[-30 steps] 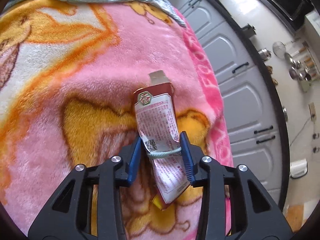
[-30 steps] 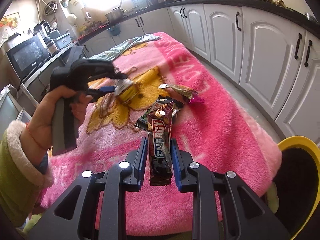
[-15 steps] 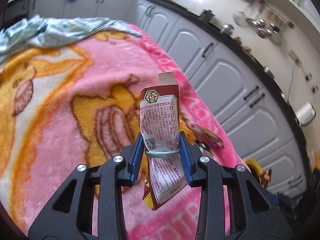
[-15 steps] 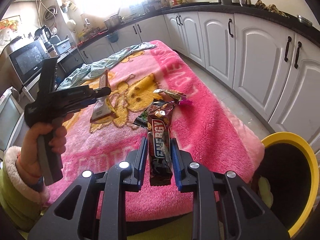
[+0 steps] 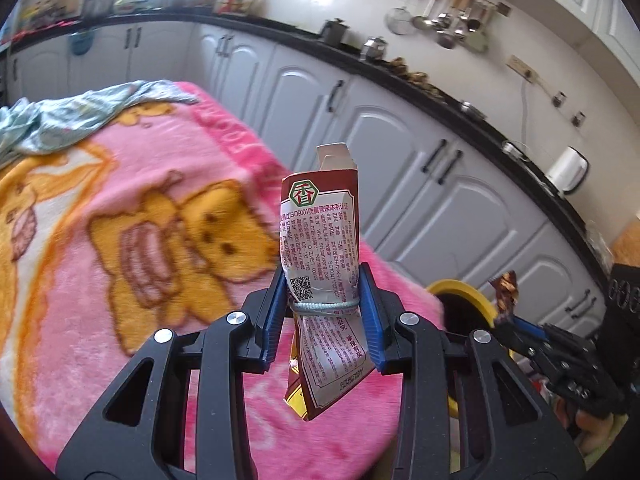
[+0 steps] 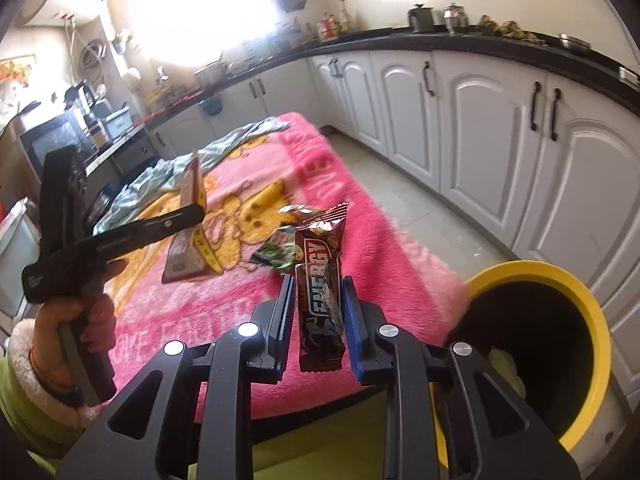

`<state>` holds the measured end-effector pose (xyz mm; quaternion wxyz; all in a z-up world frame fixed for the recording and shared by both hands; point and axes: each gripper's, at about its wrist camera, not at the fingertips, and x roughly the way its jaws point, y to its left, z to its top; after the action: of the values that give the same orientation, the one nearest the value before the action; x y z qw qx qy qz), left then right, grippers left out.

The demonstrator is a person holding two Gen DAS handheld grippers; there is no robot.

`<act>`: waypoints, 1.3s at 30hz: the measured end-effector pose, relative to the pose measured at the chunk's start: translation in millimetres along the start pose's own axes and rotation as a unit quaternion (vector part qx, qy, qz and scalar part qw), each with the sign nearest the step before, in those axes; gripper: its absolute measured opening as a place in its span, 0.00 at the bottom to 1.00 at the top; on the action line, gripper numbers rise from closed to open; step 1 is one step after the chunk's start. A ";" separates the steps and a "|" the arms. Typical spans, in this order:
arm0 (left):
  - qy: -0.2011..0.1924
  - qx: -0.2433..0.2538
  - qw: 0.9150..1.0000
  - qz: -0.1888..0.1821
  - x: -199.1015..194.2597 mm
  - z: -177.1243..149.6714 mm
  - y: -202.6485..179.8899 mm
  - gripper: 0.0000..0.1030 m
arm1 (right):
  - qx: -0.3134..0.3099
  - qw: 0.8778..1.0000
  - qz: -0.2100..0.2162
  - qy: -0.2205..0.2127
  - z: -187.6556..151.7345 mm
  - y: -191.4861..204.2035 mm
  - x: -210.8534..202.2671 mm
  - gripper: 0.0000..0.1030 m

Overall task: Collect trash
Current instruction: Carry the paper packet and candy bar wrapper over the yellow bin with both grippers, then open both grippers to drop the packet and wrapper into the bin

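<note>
The left gripper (image 5: 322, 312) is closed on a red and white box (image 5: 320, 240), squashed flat, with a thin string tied around it. The box stands up in the middle of the left view, pinched at its waist by the blue pads (image 5: 370, 316). In the right view the same gripper (image 6: 196, 216) is at the left of the frame, held up by a hand (image 6: 76, 320) in a green sleeve (image 6: 24, 392) with a white fluffy cuff, and the box (image 6: 188, 240) hangs over the pink blanket (image 6: 360, 240). The right gripper (image 6: 318, 320) is closed on a brown snack bar wrapper (image 6: 320, 280) that says ENERGY. It sits in the lower middle of the right view, standing up between the blue pads. Two more wrappers lie on the blanket just behind it, a green one (image 6: 278, 254) and a shiny one (image 6: 294, 211). A yellow bin (image 6: 540, 344) with a dark inside is at the lower right of the right view, beside the blanket's edge. A pale cloth (image 5: 72, 120) lies at the upper left of the left view.
</note>
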<state>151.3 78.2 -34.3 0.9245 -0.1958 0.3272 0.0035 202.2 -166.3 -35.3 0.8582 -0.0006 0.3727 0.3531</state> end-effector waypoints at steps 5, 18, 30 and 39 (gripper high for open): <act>0.002 0.021 0.999 -0.037 3.3 -0.3 -35.2 0.26 | 0.028 0.999 -0.021 -0.020 -3.0 -24.9 -22.5 0.22; 0.047 0.077 0.989 -0.115 45.3 -13.9 -126.8 0.27 | 0.110 0.987 -0.100 -0.060 -27.2 -105.7 -72.1 0.22; 0.089 0.112 0.978 -0.154 84.0 -34.2 -175.3 0.27 | 0.171 0.974 -0.120 -0.088 -39.3 -150.3 -91.0 0.22; 0.111 0.128 0.973 -0.159 107.7 -50.8 -190.3 0.29 | 0.199 0.966 -0.128 -0.102 -37.8 -158.5 -88.6 0.44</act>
<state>230.8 -129.2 -67.1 0.8886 -0.1242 0.3900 -0.2069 232.2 -348.9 -47.4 0.9126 0.1582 0.3428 0.1569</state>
